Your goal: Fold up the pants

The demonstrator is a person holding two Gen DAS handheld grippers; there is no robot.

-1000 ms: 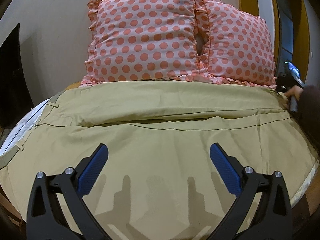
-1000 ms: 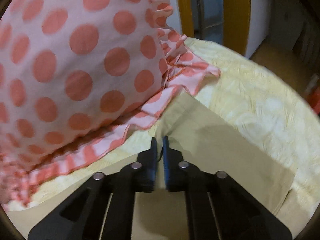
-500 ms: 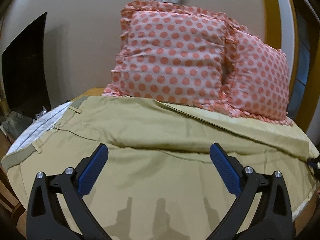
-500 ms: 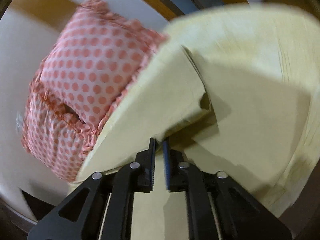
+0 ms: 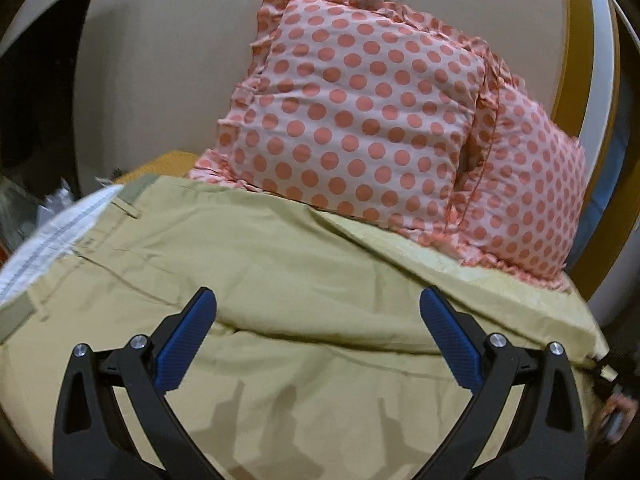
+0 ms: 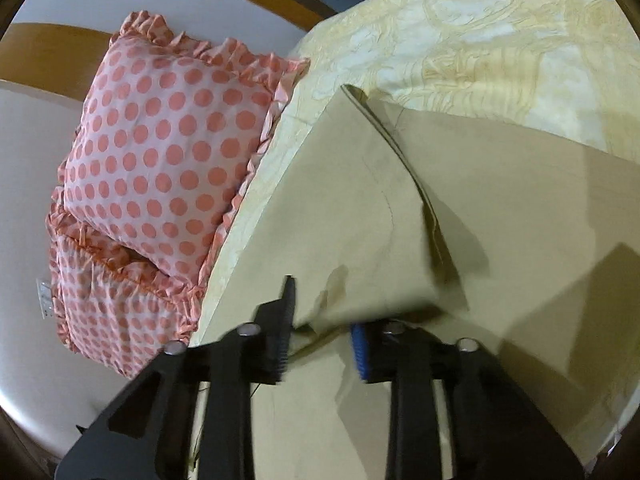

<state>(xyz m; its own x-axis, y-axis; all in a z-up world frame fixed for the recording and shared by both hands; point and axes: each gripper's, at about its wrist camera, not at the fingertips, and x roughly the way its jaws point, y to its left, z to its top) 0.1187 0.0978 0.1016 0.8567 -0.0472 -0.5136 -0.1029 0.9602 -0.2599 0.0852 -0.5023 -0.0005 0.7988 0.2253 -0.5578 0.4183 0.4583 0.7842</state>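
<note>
Right wrist view: our right gripper (image 6: pixel 324 332) has its jaws parted with the pants (image 6: pixel 360 216) leg end draped loose between them, leg running away toward the pillows (image 6: pixel 160 152), while our spread, empty left gripper (image 5: pixel 318 340) hovers over the waist end.

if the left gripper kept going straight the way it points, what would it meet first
Probably the khaki pants spread just ahead of the open left gripper; the polka-dot pillow lies beyond them. Depth is unclear.

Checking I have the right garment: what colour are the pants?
Plain khaki-tan pants, no pattern; clearest in the left wrist view.
</note>
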